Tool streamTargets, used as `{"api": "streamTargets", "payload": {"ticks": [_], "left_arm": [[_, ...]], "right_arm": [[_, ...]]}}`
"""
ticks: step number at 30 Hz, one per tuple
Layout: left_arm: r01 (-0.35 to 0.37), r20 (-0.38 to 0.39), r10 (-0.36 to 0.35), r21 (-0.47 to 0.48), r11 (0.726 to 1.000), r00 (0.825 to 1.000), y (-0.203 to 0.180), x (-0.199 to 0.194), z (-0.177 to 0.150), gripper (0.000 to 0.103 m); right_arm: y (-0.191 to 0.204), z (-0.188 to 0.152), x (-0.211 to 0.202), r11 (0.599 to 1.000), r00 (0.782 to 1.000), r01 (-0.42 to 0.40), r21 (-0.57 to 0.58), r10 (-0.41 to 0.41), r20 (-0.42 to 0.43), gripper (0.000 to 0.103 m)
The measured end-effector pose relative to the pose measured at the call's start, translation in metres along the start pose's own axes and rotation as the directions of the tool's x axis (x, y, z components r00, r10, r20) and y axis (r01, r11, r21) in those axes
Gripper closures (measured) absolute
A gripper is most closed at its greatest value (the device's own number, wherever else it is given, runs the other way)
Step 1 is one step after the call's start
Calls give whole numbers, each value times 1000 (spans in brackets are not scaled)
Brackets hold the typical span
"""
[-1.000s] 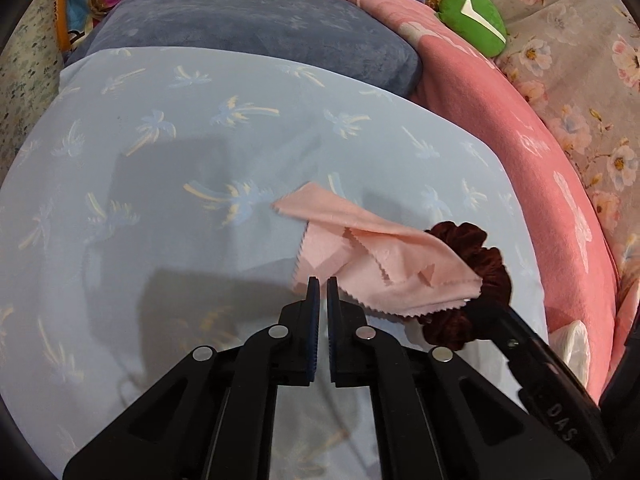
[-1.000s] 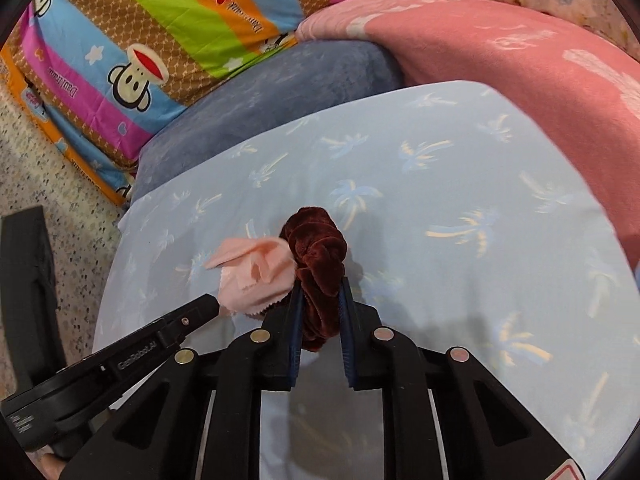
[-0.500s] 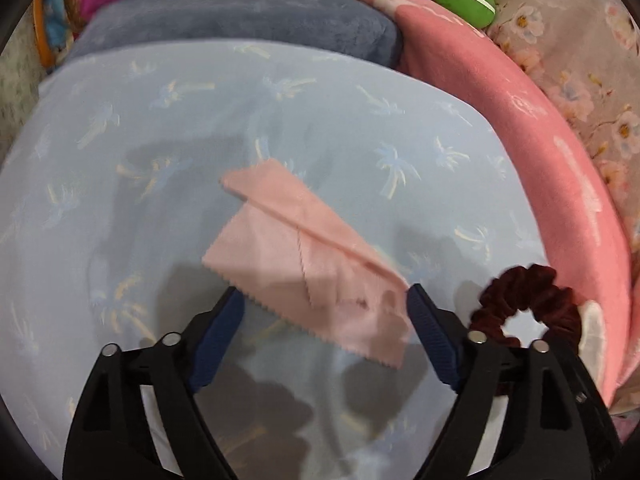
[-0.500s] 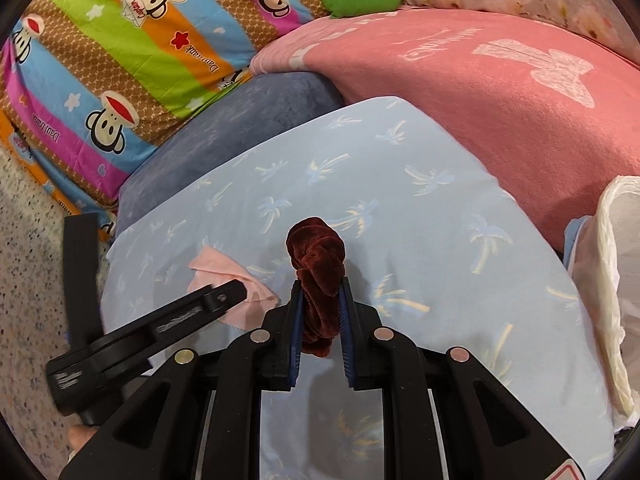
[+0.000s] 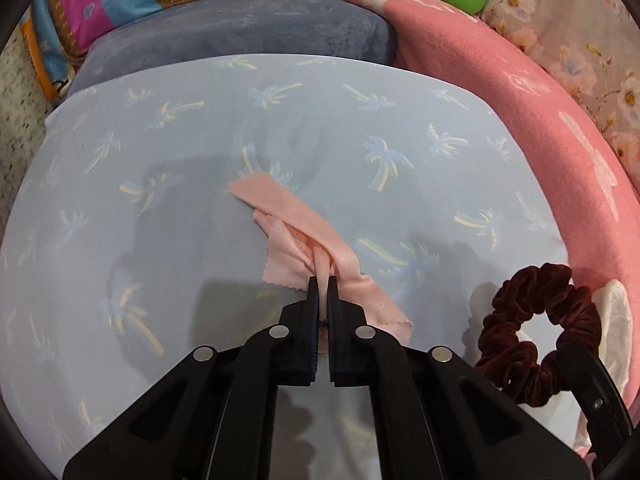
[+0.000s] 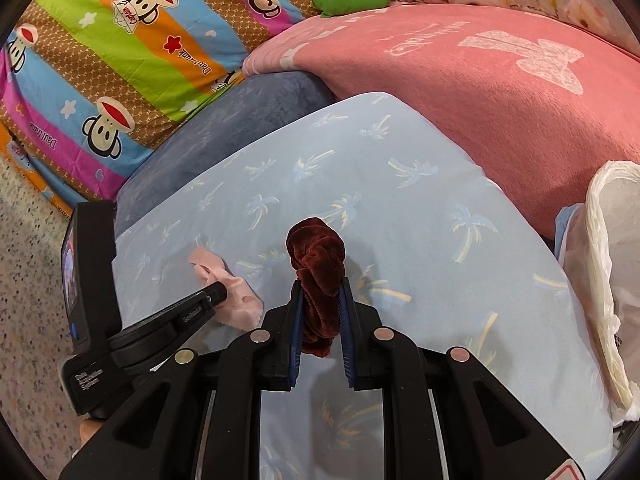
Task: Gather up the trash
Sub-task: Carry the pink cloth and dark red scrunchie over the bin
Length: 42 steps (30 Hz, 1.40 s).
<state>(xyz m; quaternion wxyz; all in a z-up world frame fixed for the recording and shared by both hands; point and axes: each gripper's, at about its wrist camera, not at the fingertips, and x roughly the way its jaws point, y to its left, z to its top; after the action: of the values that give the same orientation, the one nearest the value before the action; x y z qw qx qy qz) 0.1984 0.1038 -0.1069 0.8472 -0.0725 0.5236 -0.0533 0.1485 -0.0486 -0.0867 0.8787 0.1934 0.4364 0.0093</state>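
Pink blanket [image 6: 500, 92] borders sheet [image 6: 400, 216]; white bag [image 6: 608, 280] just beside.

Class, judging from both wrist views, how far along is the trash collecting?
Done: both items are gripped. In hand: the left claw has just closed, pinching the pink cloth; the right claw holds the scrunchie. Left: neither is in the white bag yet.
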Motion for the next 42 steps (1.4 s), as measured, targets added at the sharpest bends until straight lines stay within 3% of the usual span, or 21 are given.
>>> {"api": "streamTargets", "payload": {"ticks": [9,21,29,42], "left_arm": [[30,32,-32,64,997,999,-24,-41,-26,100],[106,101,-138,269,957,985,-114,-94,-46,100],[176,111,-239,407,896,965,-187,-120,-59,100],[288,39,-380,581,761,924,-282,-136,-80,99]], "right_arm": [[-11,-7,-40,1000,999,-11,17,10,52,88],[-69,-4,-121,995,983,17,96,-35,182,87],[-129,1,-180,982,956,66,178,-113,271,87],[-220,-1,-251,940,902,135,314,-247,354,87]]}}
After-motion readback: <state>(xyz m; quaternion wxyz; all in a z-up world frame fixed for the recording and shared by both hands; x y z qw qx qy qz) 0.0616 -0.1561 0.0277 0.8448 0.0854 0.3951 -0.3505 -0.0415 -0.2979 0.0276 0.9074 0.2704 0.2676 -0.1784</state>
